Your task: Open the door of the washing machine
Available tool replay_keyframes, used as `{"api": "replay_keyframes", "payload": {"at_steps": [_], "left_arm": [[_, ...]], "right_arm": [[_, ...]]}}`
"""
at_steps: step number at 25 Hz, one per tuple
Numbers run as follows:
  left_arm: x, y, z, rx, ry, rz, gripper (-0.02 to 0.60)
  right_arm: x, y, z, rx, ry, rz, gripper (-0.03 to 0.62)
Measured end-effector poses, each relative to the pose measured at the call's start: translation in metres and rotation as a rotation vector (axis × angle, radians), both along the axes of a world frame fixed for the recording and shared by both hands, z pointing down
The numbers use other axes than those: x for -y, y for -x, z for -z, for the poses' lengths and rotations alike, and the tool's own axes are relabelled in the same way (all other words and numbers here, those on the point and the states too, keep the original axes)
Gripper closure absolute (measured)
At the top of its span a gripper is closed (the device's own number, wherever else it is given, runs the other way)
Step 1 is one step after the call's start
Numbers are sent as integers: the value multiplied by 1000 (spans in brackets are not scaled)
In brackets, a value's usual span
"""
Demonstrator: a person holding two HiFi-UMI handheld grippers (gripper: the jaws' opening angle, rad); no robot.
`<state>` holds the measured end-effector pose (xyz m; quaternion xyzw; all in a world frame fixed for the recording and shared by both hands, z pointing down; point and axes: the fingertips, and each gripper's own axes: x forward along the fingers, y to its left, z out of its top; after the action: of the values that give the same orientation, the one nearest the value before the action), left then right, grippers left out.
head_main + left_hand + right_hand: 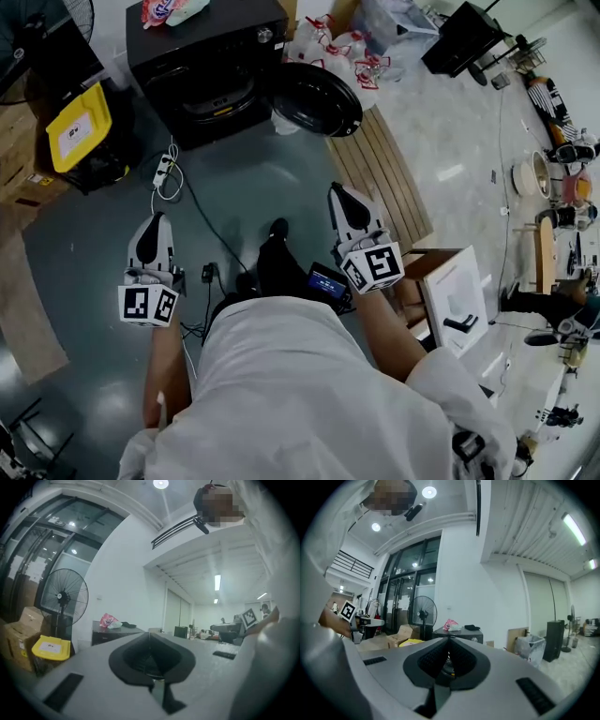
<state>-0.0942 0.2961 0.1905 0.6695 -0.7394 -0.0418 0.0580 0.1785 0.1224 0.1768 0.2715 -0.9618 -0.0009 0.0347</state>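
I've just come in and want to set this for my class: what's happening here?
A person stands back from the black washing machine, a gripper in each hand. Its round door is already swung open to the right. The left gripper and right gripper are both shut, empty and touching nothing, held level.

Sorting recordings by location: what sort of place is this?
Probably a workshop or lab hall, not a home: a black front-loading washing machine stands beside brown cardboard boxes and a black pedestal fan.
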Motion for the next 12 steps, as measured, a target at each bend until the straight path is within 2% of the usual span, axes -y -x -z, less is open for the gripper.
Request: {"api": "replay_keyframes", "payload": {"at_steps": [1,5,8,12], "left_arm": [[-7,-6,-2,1,1,6,572],[-23,-29,5,60,-2,51,572],[-34,-52,14,91,5,78,572],[-40,-89,28,89,11,83,572]], "right_arm": [[-8,-6,-7,-22,6,-3,562],[-34,-18,-12,-99,-79,39,562],[-42,-27,-11,-75,-50,85,562],[-45,-36,1,-33,-40,160,562]]}}
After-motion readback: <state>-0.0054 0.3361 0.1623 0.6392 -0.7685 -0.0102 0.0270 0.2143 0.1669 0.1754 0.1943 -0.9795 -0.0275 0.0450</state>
